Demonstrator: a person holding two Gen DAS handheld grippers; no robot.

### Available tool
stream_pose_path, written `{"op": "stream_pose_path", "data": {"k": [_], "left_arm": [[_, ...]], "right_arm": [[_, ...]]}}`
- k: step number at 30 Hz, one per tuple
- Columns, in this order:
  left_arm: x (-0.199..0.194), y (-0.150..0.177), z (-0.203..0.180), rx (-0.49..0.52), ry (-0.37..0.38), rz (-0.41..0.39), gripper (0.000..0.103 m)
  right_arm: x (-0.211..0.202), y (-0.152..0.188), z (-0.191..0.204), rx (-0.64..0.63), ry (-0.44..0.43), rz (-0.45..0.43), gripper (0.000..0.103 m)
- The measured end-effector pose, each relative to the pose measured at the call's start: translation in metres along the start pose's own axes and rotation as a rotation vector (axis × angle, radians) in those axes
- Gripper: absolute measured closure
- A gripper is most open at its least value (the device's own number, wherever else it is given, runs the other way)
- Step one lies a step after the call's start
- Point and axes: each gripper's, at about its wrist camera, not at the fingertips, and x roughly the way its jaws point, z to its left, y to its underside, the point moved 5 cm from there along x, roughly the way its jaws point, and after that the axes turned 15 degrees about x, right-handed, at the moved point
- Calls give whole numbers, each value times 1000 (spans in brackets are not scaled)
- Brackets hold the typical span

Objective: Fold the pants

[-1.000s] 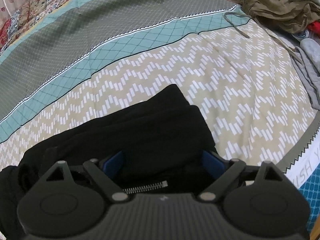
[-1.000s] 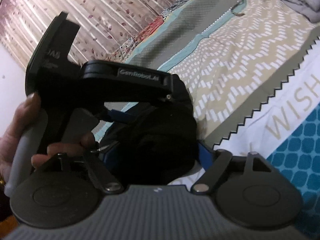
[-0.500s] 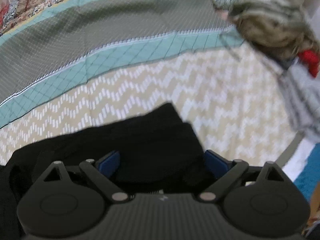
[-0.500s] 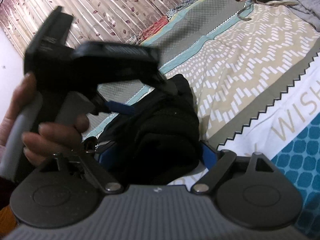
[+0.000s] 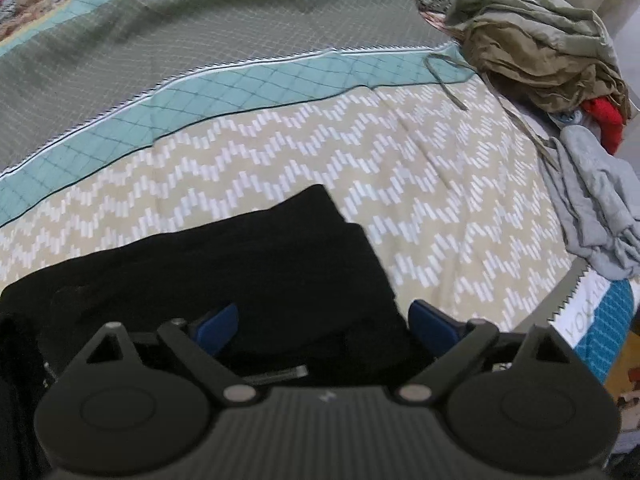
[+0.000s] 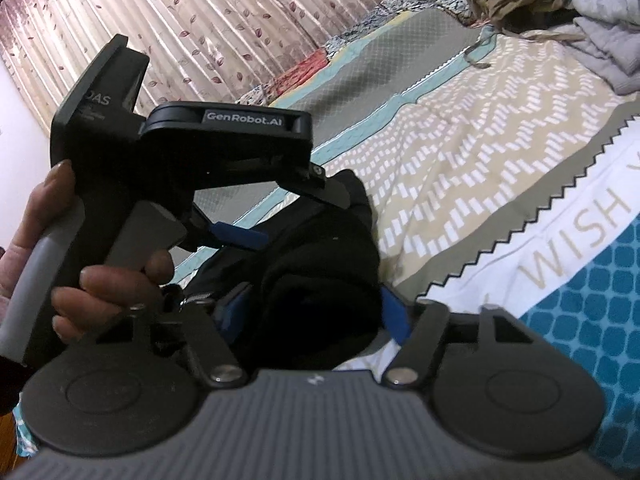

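Observation:
Black pants lie folded on the patterned bedspread, a zipper showing near the camera. My left gripper hovers over them, its blue pads spread wide with cloth lying between and below them; it is open. In the right wrist view a hand holds that left gripper above the pants. My right gripper is closing its jaws on the thick near fold of the pants, and the cloth fills the gap between its pads.
A heap of olive, red and grey clothes lies at the far right of the bed, with a drawstring trailing onto the bedspread. A pleated curtain hangs behind the bed. The bed's edge runs at the right.
The right gripper's pads have drawn closer together around the pants' fold. The left gripper tipped and swung slightly, its pads still wide apart. The pants lie where they were.

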Motion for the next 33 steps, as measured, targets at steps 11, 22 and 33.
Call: {"op": "stream_pose_path", "data": {"k": [11, 22, 33], "left_arm": [[-22, -3, -2, 6, 44, -18, 87], [-152, 52, 110, -233, 94, -318, 88], [-174, 199, 261, -611, 35, -369, 88]], "right_arm": [[-4, 7, 49, -253, 21, -51, 87], [6, 36, 149, -424, -169, -3, 87], [89, 136, 242, -685, -247, 256, 87]]}}
